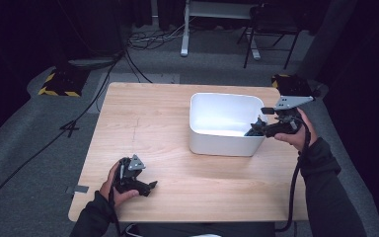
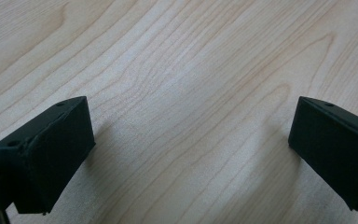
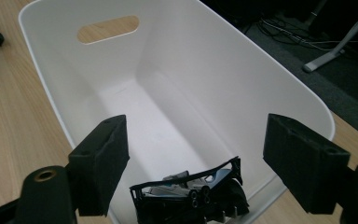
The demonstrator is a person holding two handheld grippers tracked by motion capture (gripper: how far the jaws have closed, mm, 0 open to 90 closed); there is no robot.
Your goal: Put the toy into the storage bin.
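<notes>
A white plastic bin (image 1: 222, 144) stands on the wooden table (image 1: 148, 123), right of centre. In the right gripper view a dark blue and black toy car (image 3: 191, 193) lies at the near end of the bin (image 3: 214, 70), against its wall. My right gripper (image 3: 196, 144) hovers just above that end, open, with its jaws wide on either side of the car and not touching it. In the high view this right gripper (image 1: 256, 128) reaches over the bin's right rim. My left gripper (image 1: 150, 186) rests open near the table's front left, over bare wood (image 2: 191, 70).
The bin has an oval handle slot (image 3: 108, 29) in its far wall. On the grey floor behind the table are cables (image 1: 153, 39), white desk legs (image 1: 185, 29), a black chair (image 1: 271, 24) and a yellow-and-black striped base (image 1: 59, 84).
</notes>
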